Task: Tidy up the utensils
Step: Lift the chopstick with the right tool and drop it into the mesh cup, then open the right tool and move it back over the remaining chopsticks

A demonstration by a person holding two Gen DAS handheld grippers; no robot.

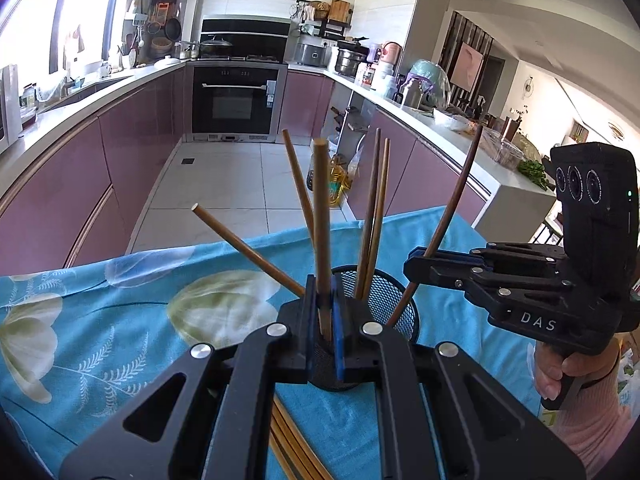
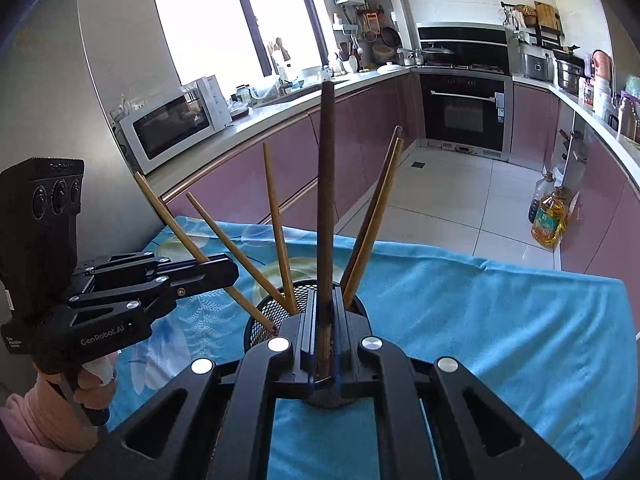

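Lowering both held chopsticks tip-first into the mesh holder (image 1: 394, 300) is judged to be the step in hand, and it is best done slowly, each stick kept close to upright so that its lower end clears the rim and the sticks already standing inside are not knocked about. At the left, the left gripper (image 1: 325, 320) is seen clenched on a light wooden chopstick (image 1: 321, 220), whose lower end sits at or just above the holder's mouth. In the middle, the black holder stands on the blue floral cloth (image 1: 120, 320) that covers the tabletop, with several chopsticks fanned out in it. To the right, the right gripper (image 2: 324, 340) is clamped on a darker chopstick (image 2: 326, 200) slanting down towards the holder's rim. A few loose chopsticks (image 1: 294, 448) are left lying on the cloth near the lower edge of the left wrist view, so more of the task is judged to remain. Hidden by each gripper's own body are the holder's near wall and base, and whether either held tip has yet passed inside the rim cannot be told. The loose sticks are cut off by the frame, so their number cannot be counted.
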